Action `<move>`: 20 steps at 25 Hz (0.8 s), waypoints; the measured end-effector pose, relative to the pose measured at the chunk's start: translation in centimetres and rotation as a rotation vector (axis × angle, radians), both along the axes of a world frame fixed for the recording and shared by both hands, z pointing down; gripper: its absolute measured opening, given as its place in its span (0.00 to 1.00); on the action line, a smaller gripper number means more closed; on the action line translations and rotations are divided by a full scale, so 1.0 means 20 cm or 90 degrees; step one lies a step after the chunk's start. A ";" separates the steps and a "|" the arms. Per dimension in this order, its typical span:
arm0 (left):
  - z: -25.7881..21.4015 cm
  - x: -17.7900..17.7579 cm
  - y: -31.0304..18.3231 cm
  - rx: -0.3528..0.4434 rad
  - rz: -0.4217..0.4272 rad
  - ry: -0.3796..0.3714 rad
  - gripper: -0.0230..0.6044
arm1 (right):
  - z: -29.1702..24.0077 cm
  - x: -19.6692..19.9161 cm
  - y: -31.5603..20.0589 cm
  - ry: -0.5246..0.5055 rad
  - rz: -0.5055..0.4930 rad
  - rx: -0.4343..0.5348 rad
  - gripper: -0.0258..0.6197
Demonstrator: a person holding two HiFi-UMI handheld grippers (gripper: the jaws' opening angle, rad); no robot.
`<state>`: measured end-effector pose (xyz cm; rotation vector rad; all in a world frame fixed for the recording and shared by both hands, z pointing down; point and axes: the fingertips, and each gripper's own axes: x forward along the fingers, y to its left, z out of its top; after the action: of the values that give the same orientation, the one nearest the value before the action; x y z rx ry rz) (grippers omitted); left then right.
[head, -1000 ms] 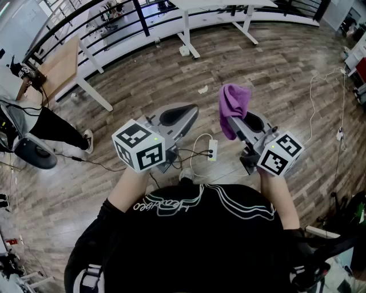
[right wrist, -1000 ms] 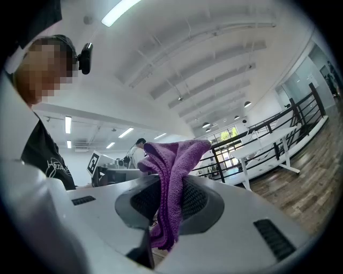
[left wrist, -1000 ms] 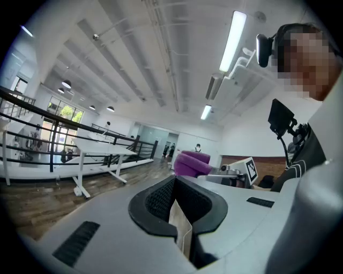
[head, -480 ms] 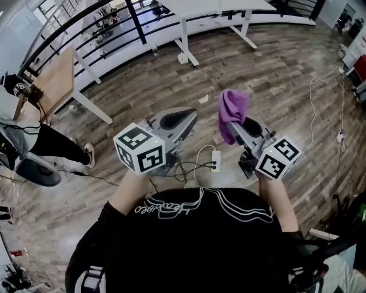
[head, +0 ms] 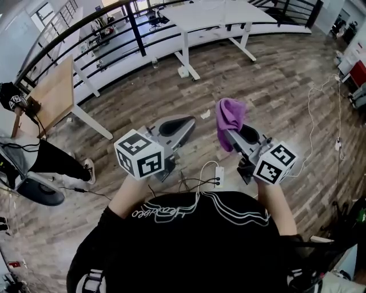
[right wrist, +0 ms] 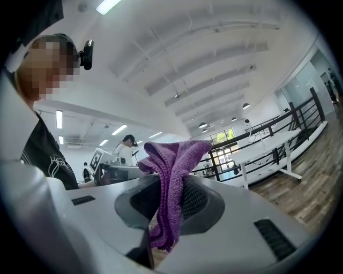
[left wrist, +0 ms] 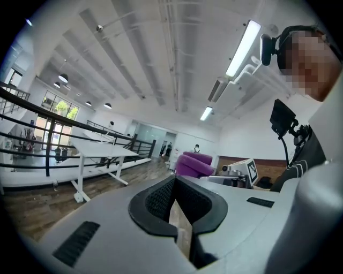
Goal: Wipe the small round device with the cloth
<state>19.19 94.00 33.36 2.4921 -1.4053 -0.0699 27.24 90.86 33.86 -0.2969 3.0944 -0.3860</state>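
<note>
The left gripper [head: 184,123], at 10 o'clock from the chest, has its jaws clenched on nothing. The right gripper [head: 231,136], at 2 o'clock, has its jaws clamped on the cloth [head: 230,116], which bunches above them and hangs a tail below.

The small round device shows in no view, so the step in hand is, I judge, carrying the cloth to it. To do it well, grip firmly and leave a loose fold forward for wiping.

Underfoot at 12 o'clock lie a power strip [head: 218,176] and looped cables [head: 197,182], a trip risk. Another cable [head: 311,109] trails at 3 o'clock.

The floor [head: 274,80] beyond is open. It is bounded by a bystander [head: 54,159] at 9 o'clock, a wooden worktop [head: 51,80] at 10 o'clock, and a white worktop [head: 211,11] and railing [head: 114,40] at 12 o'clock.
</note>
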 end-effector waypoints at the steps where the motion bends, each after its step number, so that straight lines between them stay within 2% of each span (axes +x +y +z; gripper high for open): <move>1: -0.01 -0.05 -0.02 0.001 -0.001 0.003 0.05 | 0.00 -0.04 -0.02 0.001 0.002 0.000 0.14; 5: -0.02 -0.16 -0.06 0.003 -0.004 0.029 0.05 | 0.00 -0.12 -0.07 0.007 0.007 0.008 0.14; 12: 0.05 -0.37 -0.33 0.002 -0.024 0.007 0.05 | 0.05 -0.34 -0.38 -0.002 -0.011 0.013 0.14; 16: 0.16 -0.55 -0.65 -0.012 -0.044 0.001 0.05 | 0.15 -0.53 -0.71 -0.003 -0.031 0.004 0.14; 20: 0.22 -0.77 -1.17 -0.035 -0.061 0.010 0.05 | 0.22 -0.74 -1.25 0.001 -0.040 -0.017 0.14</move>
<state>3.80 70.55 37.72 2.3745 -1.4991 -0.0680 12.37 65.81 38.26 -0.2001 3.1089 -0.4287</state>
